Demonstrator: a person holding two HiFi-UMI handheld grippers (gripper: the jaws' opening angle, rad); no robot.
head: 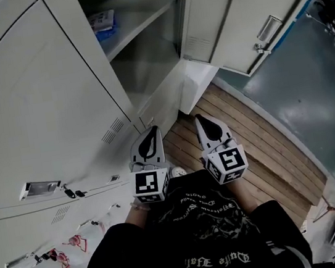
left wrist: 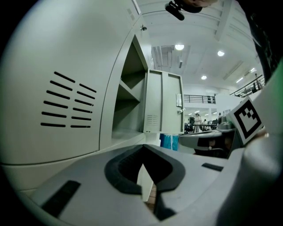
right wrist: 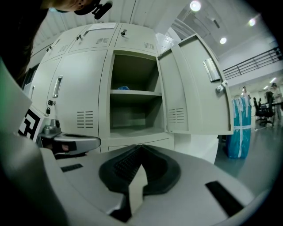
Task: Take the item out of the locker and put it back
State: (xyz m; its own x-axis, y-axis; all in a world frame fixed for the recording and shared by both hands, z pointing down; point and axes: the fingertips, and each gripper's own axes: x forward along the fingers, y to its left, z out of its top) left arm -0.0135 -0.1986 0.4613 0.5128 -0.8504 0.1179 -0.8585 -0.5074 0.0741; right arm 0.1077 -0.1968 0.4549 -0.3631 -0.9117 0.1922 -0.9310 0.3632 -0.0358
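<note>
The locker (head: 144, 59) stands open in front of me, its door (head: 250, 18) swung out to the right. A blue and white item (head: 103, 22) lies on the upper shelf; in the right gripper view the blue item (right wrist: 124, 88) shows at the back of that shelf (right wrist: 135, 93). The lower compartment looks bare. My left gripper (head: 153, 130) and right gripper (head: 199, 119) are side by side below the locker, apart from it, both pointing at it. Both are shut with nothing between the fingers. The shut tips show in the left gripper (left wrist: 142, 146) and right gripper (right wrist: 140, 147) views.
Closed locker doors (head: 40, 118) with vents and handles fill the left. A wooden floor strip (head: 262, 141) runs under the grippers, with grey floor to the right. A blue wrapped bundle (right wrist: 240, 132) stands beyond the open door (right wrist: 194, 88). Desks and chairs are far off to the right.
</note>
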